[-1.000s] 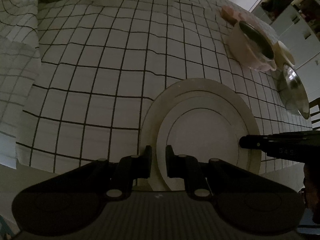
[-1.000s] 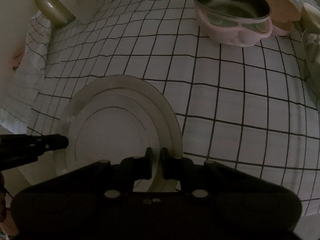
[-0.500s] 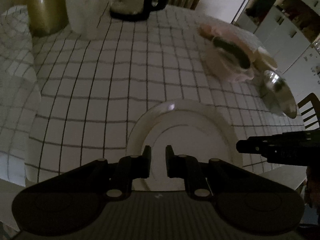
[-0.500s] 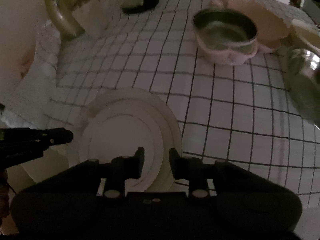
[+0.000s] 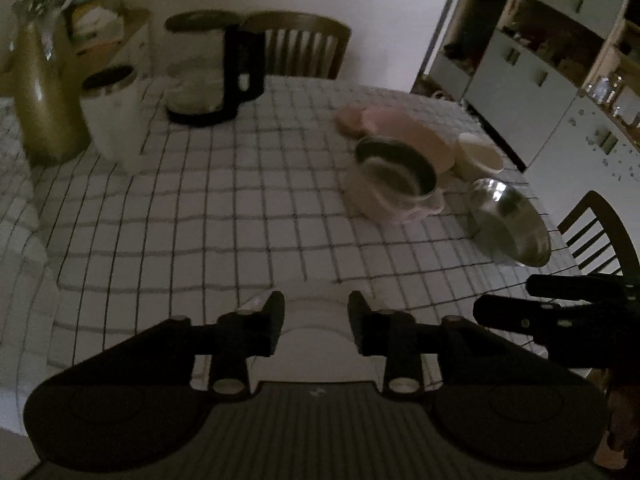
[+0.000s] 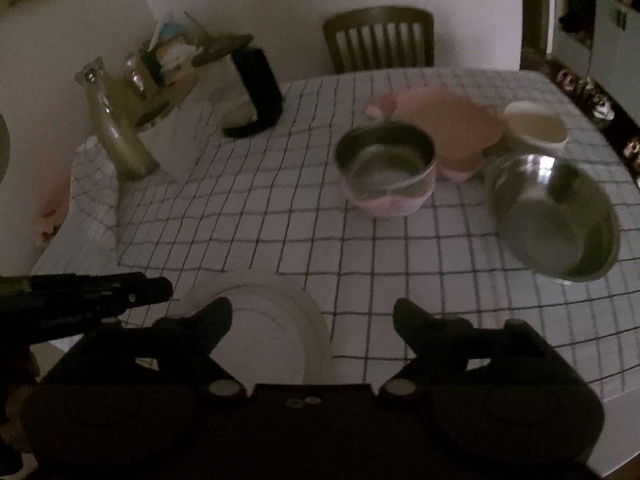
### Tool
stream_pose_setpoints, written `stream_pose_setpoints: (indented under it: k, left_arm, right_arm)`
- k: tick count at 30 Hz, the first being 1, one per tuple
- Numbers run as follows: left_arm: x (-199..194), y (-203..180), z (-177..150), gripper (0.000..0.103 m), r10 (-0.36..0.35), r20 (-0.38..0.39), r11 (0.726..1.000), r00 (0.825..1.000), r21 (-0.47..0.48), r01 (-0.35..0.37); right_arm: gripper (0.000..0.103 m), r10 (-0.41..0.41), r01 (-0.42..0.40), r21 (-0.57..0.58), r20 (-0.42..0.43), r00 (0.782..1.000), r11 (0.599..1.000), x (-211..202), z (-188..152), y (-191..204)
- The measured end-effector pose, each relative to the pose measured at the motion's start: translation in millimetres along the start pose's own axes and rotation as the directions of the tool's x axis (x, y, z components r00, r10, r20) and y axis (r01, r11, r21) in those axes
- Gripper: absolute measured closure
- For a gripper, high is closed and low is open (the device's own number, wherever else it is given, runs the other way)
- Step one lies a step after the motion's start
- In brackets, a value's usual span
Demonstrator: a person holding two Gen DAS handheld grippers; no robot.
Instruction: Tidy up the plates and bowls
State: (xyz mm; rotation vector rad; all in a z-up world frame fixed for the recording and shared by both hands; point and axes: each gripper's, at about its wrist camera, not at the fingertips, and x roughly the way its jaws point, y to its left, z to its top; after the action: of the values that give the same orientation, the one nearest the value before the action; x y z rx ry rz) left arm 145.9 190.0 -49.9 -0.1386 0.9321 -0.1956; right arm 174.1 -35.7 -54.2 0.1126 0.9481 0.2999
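While both grippers hang above the near edge of the checked tablecloth (image 5: 224,216), the white plates (image 6: 272,332) lie stacked flat on it just below them, a smaller plate resting inside a larger one. The left gripper (image 5: 316,312) has its jaws parted a moderate way and holds nothing; the plates show in the gap between its fingers. The right gripper (image 6: 312,320) has its jaws spread wide and is also empty, with the plates under its left finger. Farther back toward the right side of the table sits a pink bowl with a metal lining (image 6: 386,172). Just behind it lies a pink plate (image 6: 452,120), and beside that stands a small white bowl (image 6: 536,128). A steel bowl (image 6: 552,220) rests near the right edge, close to the pink bowl but apart from it. At the far left of the table stand a kettle (image 5: 208,68), a white canister (image 5: 112,112) and a gold flask (image 5: 44,92). A wooden chair (image 6: 380,40) stands behind the table.
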Motion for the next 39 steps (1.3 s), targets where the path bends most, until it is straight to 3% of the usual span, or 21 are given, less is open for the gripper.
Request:
stream_pose_setpoints:
  k: [3,12,23,29,39]
  left_arm:
    - [-2,-9,8,0.039,0.0,0.043,1.0,0.999,0.02,-0.001]
    - [4,-39,44,0.026,0.002,0.136,0.997,0.991,0.081,-0.013]
    - [31,-70,108,0.025,-0.031,0.21,0.989,0.977,0.15,-0.001]
    - [60,-69,152,0.024,-0.076,0.206,0.991,0.976,0.127,0.05]
    - [122,-85,208,0.024,-0.003,0.212,0.982,0.977,0.187,-0.038]
  right_arm:
    - [0.002,-0.032,0.032,-0.017,0.048,0.998,0.999,-9,1,-2]
    - [0.0,-0.101,0.108,-0.047,0.13,0.986,0.993,-22,15,-16]
    - [0.0,-0.16,0.174,-0.046,0.218,0.963,0.984,-22,72,-57]
    - [0.0,-0.191,0.203,-0.038,0.206,0.96,0.979,-2,103,-86]
    - [0.009,-0.238,0.24,-0.01,0.095,0.967,0.971,59,146,-126]
